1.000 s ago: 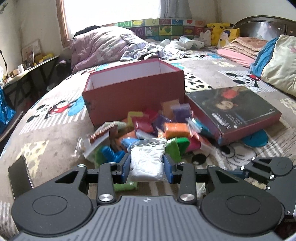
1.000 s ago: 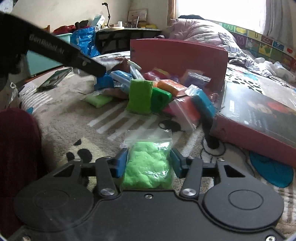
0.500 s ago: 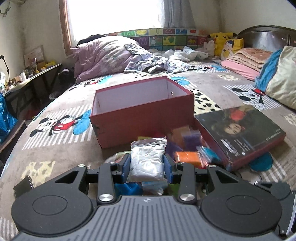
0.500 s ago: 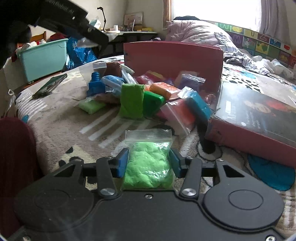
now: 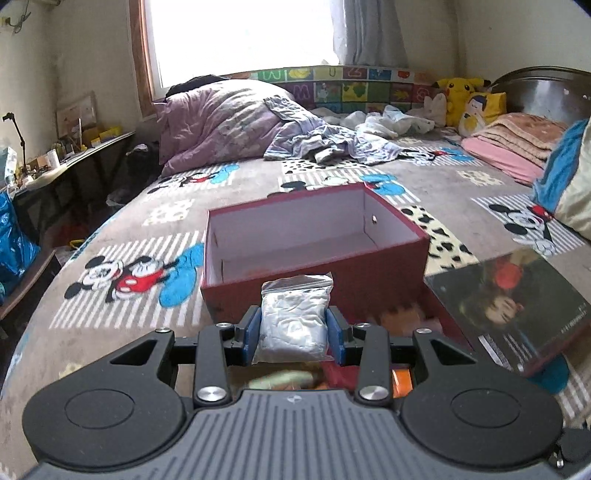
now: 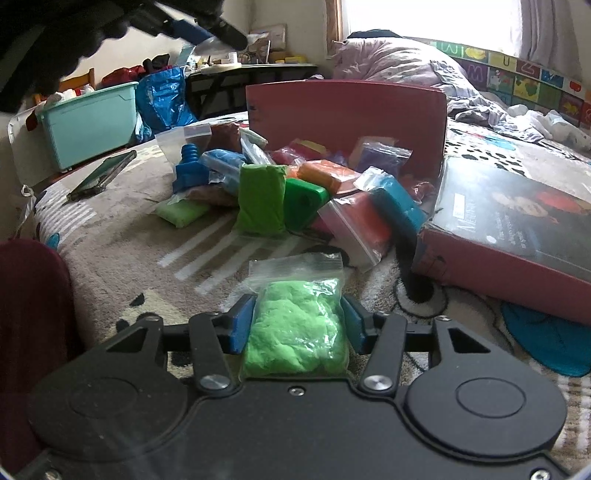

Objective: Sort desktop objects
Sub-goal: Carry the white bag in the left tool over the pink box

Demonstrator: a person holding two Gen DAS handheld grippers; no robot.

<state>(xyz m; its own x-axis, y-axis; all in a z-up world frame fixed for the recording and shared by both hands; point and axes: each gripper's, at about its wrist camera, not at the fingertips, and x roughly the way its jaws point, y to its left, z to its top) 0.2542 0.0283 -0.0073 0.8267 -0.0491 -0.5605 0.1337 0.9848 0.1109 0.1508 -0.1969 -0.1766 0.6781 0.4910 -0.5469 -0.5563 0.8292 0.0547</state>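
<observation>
My left gripper [image 5: 293,334] is shut on a bag of white clay [image 5: 293,321] and holds it in the air just in front of the open red box [image 5: 314,258], above its near wall. The box looks empty inside. My right gripper [image 6: 297,328] is shut on a bag of light green clay [image 6: 297,332], low over the bedspread. Ahead of it lies a pile of coloured clay bags and plastic tools [image 6: 295,184] against the red box [image 6: 347,110]. The left gripper [image 6: 207,29] shows at the top left of the right wrist view.
The red box lid [image 5: 517,314] with a dark picture lies to the right of the box; it also shows in the right wrist view [image 6: 517,229]. A phone [image 6: 103,175] lies at the bed's left edge. A teal bin [image 6: 88,122] and blue bag [image 6: 162,99] stand beyond it.
My left gripper has risen from the pile with the white bag and moved forward to the box's near wall. My right gripper has stayed almost still with the green bag.
</observation>
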